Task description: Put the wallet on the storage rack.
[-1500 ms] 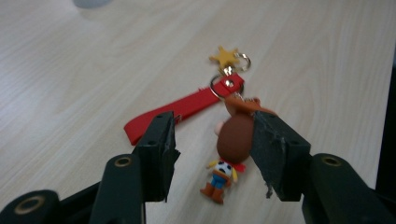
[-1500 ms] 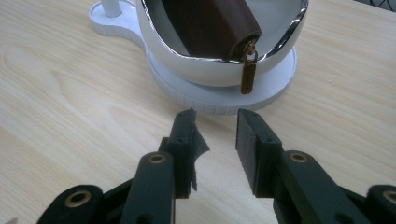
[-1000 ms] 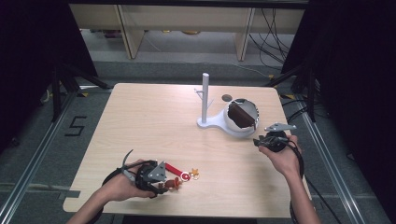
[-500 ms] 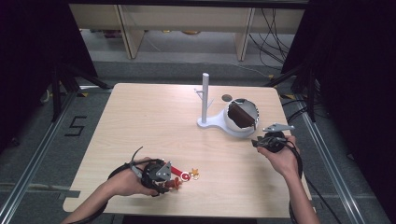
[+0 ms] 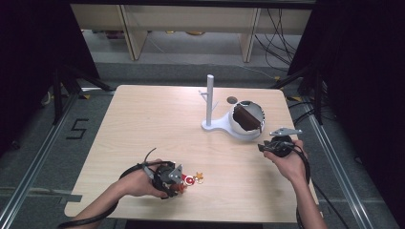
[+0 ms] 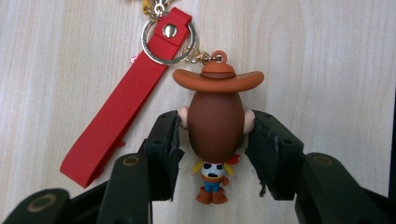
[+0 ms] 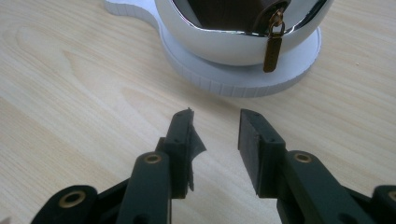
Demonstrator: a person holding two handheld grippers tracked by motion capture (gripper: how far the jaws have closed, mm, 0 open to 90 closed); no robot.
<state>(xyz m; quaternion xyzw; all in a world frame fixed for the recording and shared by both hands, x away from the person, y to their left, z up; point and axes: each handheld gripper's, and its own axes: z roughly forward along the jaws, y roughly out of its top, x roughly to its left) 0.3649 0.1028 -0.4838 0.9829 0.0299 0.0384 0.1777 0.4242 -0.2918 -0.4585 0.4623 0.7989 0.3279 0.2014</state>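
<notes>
Down at the near edge of the counter (image 5: 143,119), the left gripper (image 6: 215,140) has just been closing its jaws, which now press both sides of the cowboy keychain (image 6: 215,126) lying flat. The right gripper (image 7: 215,135) rests near the white bowl (image 7: 233,42), its jaws narrowly apart on nothing.

Matt wooden table (image 5: 143,124); glossy chrome bowl (image 7: 233,42).

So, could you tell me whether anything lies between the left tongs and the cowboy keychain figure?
Nothing visible does. The left tongs have just been closing around the cowboy figure, pads at its head; the red strap lies off to one side.
</notes>
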